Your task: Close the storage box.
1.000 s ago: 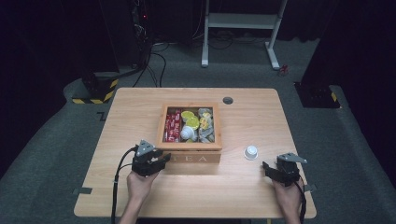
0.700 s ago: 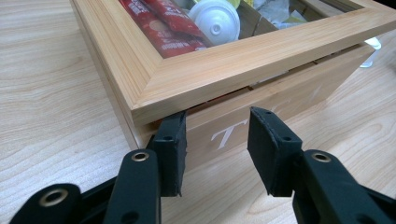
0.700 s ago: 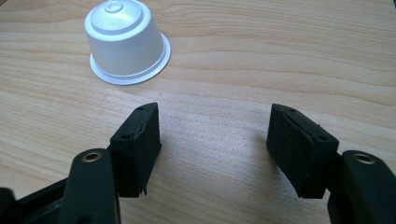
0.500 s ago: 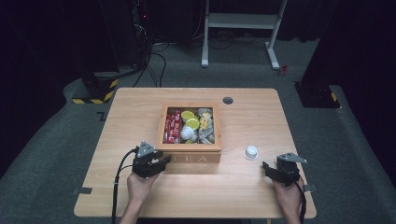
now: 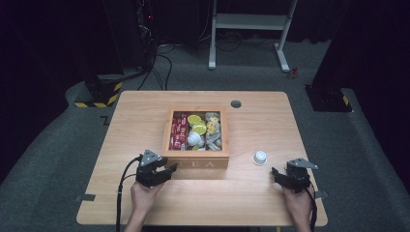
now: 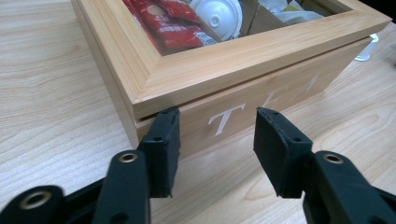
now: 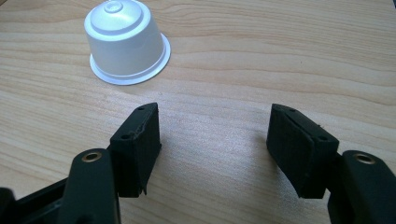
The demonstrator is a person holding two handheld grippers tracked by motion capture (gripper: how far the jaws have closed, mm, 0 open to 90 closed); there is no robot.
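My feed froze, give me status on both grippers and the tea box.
Left gripper jaws just opening, nothing between them, at the tea box front corner. Right gripper open, empty, white capsule ahead. Lid closed; nothing blocking.

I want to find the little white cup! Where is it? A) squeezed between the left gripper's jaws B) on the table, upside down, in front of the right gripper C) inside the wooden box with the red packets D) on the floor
B: the little white cup sits upside down on the bare table, ahead of the right gripper, whose jaws stand open with nothing between them.
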